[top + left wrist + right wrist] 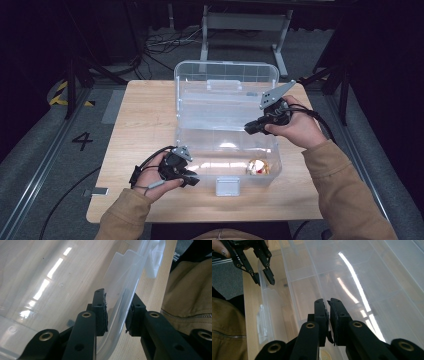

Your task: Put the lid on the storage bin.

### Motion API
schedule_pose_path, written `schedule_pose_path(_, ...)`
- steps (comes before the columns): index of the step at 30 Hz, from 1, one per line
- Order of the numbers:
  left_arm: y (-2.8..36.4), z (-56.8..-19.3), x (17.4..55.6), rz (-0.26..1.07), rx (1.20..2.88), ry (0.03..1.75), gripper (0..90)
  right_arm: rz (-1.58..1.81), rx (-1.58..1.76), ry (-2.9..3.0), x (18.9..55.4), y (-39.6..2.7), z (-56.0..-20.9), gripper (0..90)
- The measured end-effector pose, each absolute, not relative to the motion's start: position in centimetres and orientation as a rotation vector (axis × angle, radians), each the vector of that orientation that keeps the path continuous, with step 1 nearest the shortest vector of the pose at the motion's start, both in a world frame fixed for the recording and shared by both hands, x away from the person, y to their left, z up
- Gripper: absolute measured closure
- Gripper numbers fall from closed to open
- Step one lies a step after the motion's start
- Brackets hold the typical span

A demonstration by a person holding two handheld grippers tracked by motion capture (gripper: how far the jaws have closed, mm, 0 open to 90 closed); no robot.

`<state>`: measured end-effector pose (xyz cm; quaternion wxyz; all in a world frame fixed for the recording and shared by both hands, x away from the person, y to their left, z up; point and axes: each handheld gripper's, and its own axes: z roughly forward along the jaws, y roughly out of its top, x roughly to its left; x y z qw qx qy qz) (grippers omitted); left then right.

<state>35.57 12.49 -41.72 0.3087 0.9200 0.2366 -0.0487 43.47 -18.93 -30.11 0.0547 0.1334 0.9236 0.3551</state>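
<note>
Slippage is my worry: my left gripper pinches only the thin front wall of the clear plastic storage box, at the box's front-left corner, and a tug could flex it free. My right gripper, jaws pressed together with nothing between them, hovers over the box's right half and could knock the open lid. The box sits mid-worktop, long axis left to right, latch facing me; a gold-wrapped item lies inside, front right.
</note>
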Motion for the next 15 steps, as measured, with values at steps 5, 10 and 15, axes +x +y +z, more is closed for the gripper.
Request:
schedule_pose_path(5,12.49,-41.72,35.57,-0.13,2.43,0.625,73.3,1.073,0.385,2.819,43.08,-18.95,-30.21,84.5)
schedule_pose_path(10,12.5,-41.72,35.58,-0.129,2.429,0.625,73.3,1.074,0.373,2.829,42.79,-18.95,-30.31,84.8)
schedule_pose_path(15,12.5,-41.74,35.59,-0.132,2.427,0.626,73.2,1.072,0.35,2.838,42.52,-19.0,-30.44,85.0)
